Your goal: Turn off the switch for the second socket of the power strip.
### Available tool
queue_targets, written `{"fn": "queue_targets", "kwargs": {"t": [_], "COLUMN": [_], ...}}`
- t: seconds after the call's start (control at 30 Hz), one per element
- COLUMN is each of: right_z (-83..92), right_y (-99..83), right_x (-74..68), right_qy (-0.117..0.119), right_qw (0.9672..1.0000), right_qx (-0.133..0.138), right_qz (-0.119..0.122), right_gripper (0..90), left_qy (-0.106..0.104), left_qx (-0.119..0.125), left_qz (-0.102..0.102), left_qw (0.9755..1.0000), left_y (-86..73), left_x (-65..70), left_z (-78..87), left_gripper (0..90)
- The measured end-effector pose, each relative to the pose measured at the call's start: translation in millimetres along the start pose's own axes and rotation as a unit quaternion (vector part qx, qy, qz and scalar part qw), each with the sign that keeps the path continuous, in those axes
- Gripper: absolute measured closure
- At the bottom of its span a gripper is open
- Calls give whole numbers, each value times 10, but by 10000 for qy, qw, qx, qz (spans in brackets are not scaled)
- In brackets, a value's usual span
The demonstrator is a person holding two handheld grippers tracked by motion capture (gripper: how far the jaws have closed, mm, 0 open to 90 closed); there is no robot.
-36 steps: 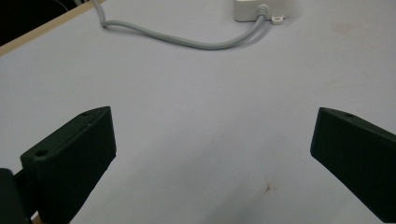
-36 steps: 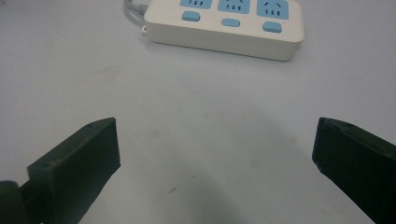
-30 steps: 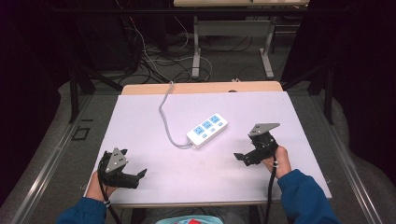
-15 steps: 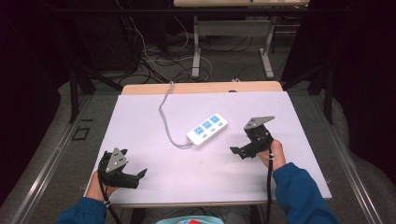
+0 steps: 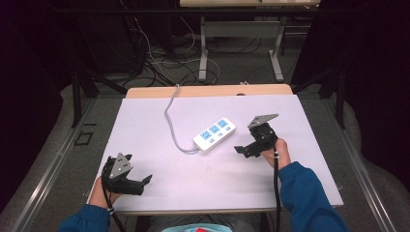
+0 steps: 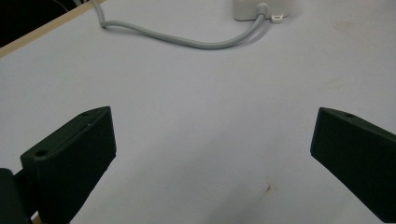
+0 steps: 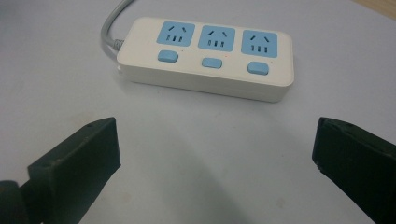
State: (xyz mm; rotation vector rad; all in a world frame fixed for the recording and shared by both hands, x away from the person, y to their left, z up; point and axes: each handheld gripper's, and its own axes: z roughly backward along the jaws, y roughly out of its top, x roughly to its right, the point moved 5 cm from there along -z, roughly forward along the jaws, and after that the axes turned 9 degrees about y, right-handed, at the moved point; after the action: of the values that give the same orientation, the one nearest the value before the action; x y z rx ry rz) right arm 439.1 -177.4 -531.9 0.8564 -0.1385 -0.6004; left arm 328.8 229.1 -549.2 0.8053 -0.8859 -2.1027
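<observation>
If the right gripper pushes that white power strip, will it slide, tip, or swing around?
The power strip lies flat and low, so it probably slides rather than tips. Its smooth plastic may slip on the table. The grey cord looks floppy and may drag, swinging that end.

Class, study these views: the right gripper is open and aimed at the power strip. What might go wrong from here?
1. The right gripper faces the long side of the power strip, so the open jaws may push it rather than straddle it.
2. The grey cable curves off the table's far edge; lifting may tug it taut.
3. A jaw may press a blue switch.
</observation>
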Motion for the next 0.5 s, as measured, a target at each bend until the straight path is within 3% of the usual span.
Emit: {"fn": "queue_targets", "kwargs": {"t": [0.5], "right_z": [-119], "right_y": [148], "right_x": [126], "right_qy": [-1], "right_qw": [9999], "right_qx": [65], "right_qz": [-76], "right_gripper": [0], "left_qy": [20], "left_qx": [1], "left_qz": [-27], "left_qw": [10000], "left_y": [2], "left_x": [-2], "left_z": [-5], "left_gripper": [0]}}
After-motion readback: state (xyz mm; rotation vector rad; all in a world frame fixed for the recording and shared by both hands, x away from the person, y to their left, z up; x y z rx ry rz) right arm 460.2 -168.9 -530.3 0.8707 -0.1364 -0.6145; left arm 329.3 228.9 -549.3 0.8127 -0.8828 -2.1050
